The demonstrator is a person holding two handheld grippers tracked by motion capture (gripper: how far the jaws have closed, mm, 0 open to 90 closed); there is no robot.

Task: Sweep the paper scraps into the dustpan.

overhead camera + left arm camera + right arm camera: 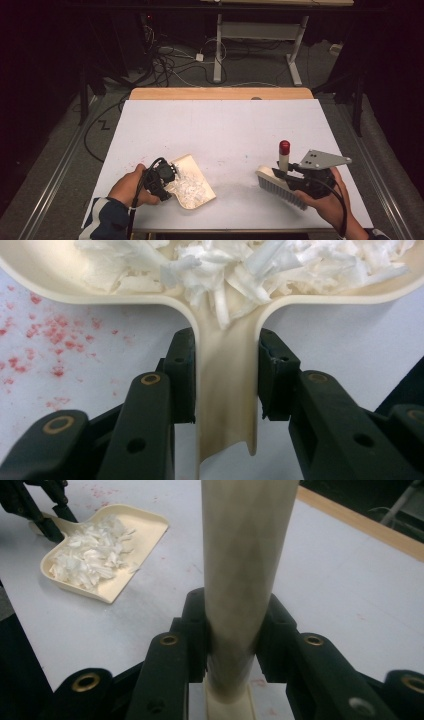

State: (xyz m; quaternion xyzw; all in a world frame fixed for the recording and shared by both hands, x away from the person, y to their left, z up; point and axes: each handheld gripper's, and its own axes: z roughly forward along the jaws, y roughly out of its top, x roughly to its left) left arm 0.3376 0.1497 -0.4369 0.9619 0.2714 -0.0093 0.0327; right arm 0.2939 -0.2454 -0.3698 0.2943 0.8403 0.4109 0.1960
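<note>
This looks like a lab or recording studio, not a home. A white tabletop with a wooden edge stands in a dark room hung with black curtains. Loose cables and a power adapter lie on the grey floor behind it, beside the metal legs of another bench. Rails run along the floor on either side.
</note>
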